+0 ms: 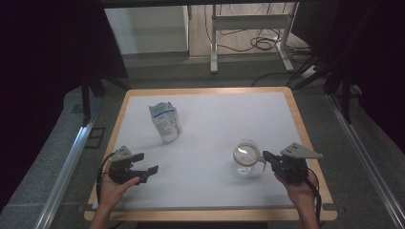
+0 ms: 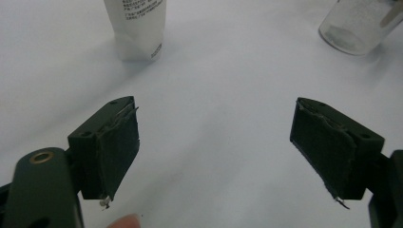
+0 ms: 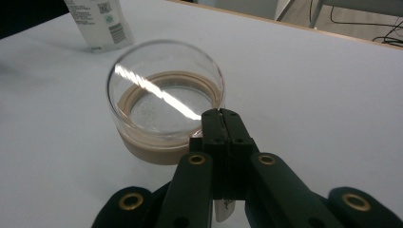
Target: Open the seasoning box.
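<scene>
A clear glass jar (image 1: 245, 168) stands at the table's right front. Its round glass lid (image 1: 247, 152), with a tan seal ring, sits tilted above the jar's mouth. My right gripper (image 1: 264, 155) is shut, its jaws pinched together on the lid's near edge; in the right gripper view the lid (image 3: 166, 95) lies just beyond the right gripper (image 3: 221, 114). A white pouch with blue print (image 1: 165, 121) stands upright at the left centre. My left gripper (image 1: 147, 163) rests open at the left front with nothing between its jaws. Seen from the left gripper (image 2: 214, 142), the pouch (image 2: 135, 28) and the jar (image 2: 354, 23) are farther off.
The white table top (image 1: 215, 119) has a wooden rim. Beyond its far edge are a metal desk frame (image 1: 248, 28) and cables on the floor. Dark curtains hang on both sides.
</scene>
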